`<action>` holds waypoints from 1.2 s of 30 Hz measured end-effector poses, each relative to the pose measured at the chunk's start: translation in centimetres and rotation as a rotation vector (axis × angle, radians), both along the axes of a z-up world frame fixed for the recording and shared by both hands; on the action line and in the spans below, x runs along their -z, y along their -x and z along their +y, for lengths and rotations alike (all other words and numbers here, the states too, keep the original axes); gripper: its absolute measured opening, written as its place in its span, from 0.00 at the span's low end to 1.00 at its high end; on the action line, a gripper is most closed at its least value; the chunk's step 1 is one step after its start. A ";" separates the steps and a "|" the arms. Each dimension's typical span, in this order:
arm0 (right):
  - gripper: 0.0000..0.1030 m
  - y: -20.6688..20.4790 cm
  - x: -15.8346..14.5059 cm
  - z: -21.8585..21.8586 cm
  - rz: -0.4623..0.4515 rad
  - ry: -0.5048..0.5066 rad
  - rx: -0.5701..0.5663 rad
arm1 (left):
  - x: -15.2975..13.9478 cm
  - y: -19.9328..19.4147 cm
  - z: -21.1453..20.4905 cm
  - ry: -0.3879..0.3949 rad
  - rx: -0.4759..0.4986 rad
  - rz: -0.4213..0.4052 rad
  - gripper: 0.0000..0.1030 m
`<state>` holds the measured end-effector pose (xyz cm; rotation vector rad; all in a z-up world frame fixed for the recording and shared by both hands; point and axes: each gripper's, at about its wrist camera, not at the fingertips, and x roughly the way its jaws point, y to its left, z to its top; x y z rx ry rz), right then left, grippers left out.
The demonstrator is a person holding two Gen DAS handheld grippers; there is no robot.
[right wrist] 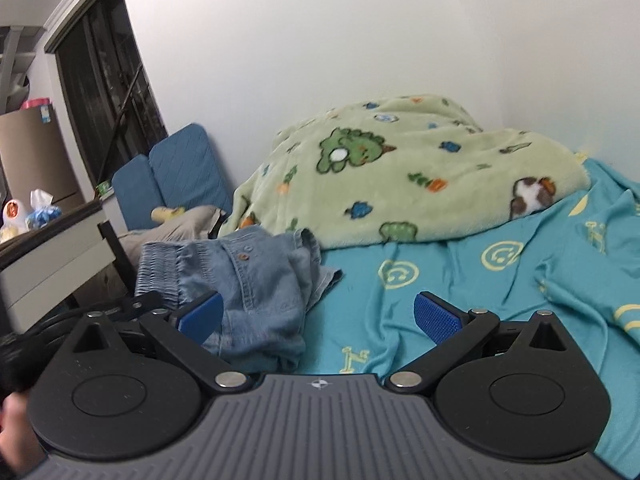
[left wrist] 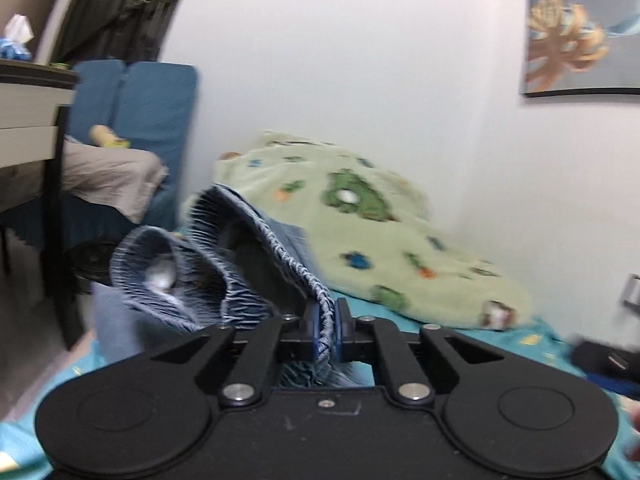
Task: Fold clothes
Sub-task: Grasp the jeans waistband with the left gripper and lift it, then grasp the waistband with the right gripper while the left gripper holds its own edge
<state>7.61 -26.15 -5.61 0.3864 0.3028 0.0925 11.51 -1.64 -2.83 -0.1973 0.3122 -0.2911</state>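
The denim garment point(right wrist: 256, 292) is light blue, with a gathered elastic waistband and small buttons. It lies crumpled on the turquoise bedsheet point(right wrist: 460, 300), its waistband edge lifted and pinched.

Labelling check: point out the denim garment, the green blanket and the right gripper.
denim garment point(right wrist: 256, 280): right wrist view, button placket.
green blanket point(right wrist: 400, 184): right wrist view, middle of top.
right gripper point(right wrist: 318, 316): right wrist view, between open fingers.

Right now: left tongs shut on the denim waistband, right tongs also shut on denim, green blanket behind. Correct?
Not quite. The right tongs are open and hold nothing, as the right wrist view shows. The left tongs are shut on the denim waistband, green blanket behind.
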 end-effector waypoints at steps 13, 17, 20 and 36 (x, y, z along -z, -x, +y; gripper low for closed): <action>1.00 2.3 -1.7 -3.4 -0.104 -0.053 0.040 | 3.1 4.5 -7.3 -0.182 0.226 0.099 0.04; 1.00 2.2 -1.6 -2.6 -0.076 0.002 0.012 | 1.6 5.4 -5.5 -0.129 0.183 0.127 0.06; 1.00 2.2 -1.6 -2.7 -0.069 -0.013 -0.006 | -0.8 6.3 -2.5 -0.054 0.156 0.137 0.14; 0.94 1.3 2.2 7.8 0.055 0.277 -0.296 | -5.4 2.5 7.0 -0.058 -0.153 0.134 0.53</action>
